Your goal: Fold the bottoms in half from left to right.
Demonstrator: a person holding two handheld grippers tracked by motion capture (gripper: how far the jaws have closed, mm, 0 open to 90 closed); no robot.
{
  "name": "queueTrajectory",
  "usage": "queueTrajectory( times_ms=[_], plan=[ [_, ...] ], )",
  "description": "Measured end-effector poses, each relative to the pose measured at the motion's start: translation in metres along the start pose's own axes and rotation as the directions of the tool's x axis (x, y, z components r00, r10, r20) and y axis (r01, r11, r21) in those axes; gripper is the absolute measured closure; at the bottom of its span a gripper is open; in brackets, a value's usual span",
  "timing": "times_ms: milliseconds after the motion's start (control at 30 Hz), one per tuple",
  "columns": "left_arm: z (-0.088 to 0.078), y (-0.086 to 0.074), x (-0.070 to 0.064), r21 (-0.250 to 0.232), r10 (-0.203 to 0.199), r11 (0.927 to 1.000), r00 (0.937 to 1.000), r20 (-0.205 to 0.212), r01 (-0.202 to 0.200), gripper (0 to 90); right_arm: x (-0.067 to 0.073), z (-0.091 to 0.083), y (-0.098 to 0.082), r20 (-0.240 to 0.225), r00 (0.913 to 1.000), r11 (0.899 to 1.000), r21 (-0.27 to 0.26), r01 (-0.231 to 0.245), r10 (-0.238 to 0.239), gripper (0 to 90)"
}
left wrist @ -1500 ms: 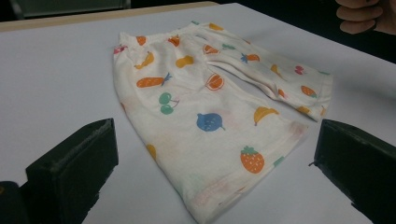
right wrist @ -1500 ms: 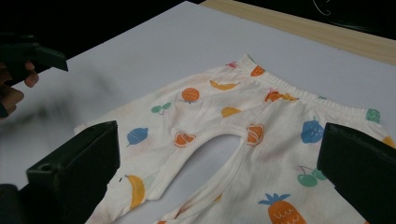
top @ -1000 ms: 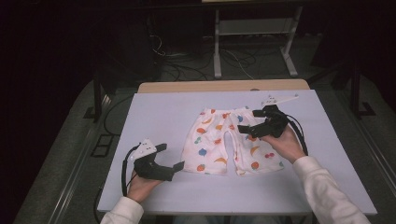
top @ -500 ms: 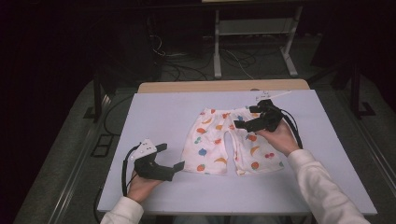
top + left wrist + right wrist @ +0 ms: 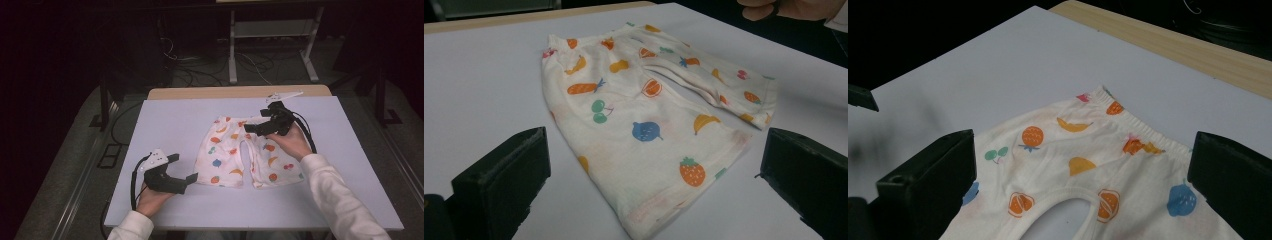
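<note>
A small pair of cream-white cotton shorts printed with coloured fruit (image 5: 246, 155) is laid flat near the middle of a pale lavender-white table top (image 5: 185, 120). The elastic waistband (image 5: 1143, 131) is turned toward the far edge of the table, and the two leg openings are pointed toward the person. In the left gripper view the shorts (image 5: 649, 120) are seen spread smooth, with a cherry, a carrot, a blue fruit, a banana and a strawberry printed on the nearer leg.

The right gripper (image 5: 260, 126), black and held in the person's right hand (image 5: 290, 142), is positioned over the waistband end of the shorts, above the right leg. Its jaws are spread wide apart with nothing between them; in the right gripper view the waistband and the crotch curve are framed between the two black jaws. Whether the fabric is touched by the jaws cannot be told.

The left gripper (image 5: 182, 167), black with a grey three-cornered plate on top, is held in the left hand (image 5: 150, 197) near the front left of the table, just beside the hem of the left leg. Its jaws are likewise held wide apart and empty.

A strip of light wooden board (image 5: 210, 92) is seen along the far edge of the table top.
</note>
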State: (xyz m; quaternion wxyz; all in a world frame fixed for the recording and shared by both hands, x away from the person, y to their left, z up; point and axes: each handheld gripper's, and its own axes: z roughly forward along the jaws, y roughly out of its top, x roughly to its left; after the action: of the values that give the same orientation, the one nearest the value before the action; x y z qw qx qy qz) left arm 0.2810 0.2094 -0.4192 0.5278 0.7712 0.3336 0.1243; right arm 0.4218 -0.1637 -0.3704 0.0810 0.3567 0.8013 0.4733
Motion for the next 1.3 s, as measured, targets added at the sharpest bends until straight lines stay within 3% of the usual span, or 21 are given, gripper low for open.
queueTrajectory(
  times_ms=[1300],
  plan=[
    [0.001, 0.000, 0.001, 0.001, -0.003, 1.0000, 1.0000, 0.001, 0.003, 0.0, 0.003, 0.045, 0.026, 0.015, 0.9998, 1.000, -0.007, -0.011, 0.011, 0.0]
  ],
)
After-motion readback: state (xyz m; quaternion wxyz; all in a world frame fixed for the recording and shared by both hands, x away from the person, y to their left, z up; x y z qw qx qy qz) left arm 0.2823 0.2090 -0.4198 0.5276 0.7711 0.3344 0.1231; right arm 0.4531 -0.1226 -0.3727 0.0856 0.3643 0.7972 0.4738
